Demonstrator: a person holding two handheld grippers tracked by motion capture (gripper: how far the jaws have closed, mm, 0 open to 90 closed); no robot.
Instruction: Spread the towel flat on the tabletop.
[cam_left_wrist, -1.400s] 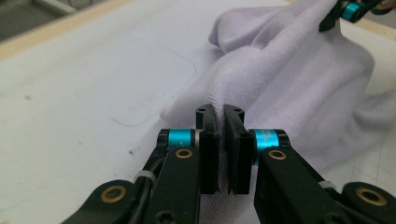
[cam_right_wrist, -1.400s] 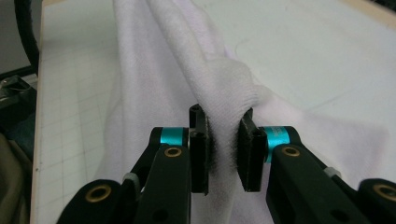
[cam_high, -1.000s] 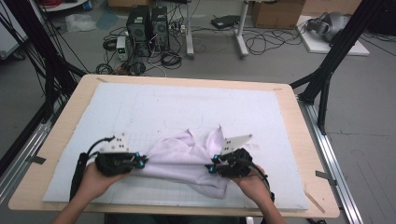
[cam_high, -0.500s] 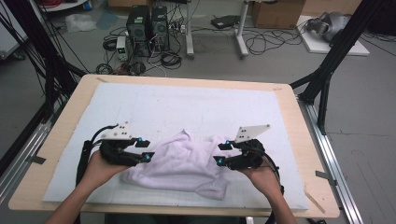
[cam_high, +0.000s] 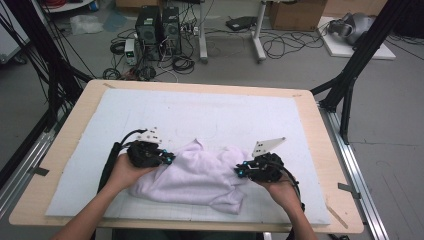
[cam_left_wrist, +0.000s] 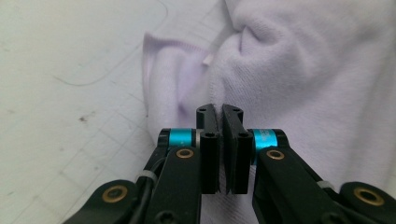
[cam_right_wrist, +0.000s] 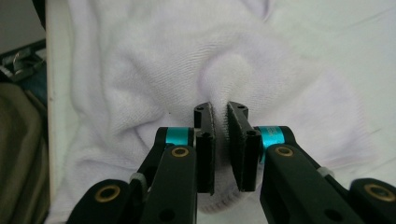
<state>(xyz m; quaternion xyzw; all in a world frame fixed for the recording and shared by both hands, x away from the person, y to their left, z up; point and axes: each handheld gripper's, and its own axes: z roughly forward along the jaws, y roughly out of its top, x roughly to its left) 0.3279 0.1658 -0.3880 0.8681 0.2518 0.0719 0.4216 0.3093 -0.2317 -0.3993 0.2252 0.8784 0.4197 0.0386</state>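
Left gripper (cam_high: 169, 159), right gripper (cam_high: 240, 171): jaws pinched.

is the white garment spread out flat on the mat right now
No, the white garment lies bunched and wrinkled on the mat.

One pale lilac garment (cam_high: 195, 175); one white mat (cam_high: 200, 115); two claws, left (cam_high: 167, 159) and right (cam_high: 241, 171)

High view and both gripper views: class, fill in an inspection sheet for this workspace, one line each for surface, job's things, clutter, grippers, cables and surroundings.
Surface: wooden table covered by a white mat with faint marks.
Job's things: one crumpled pale lilac garment, near the front.
Clutter: nothing seen on the mat.
Grippers: left gripper shut on the garment's left side; right gripper pinching a fold on its right.
Cables: black cable loops from the left gripper.
Surroundings: computer towers, tangled floor cables, black frame legs.
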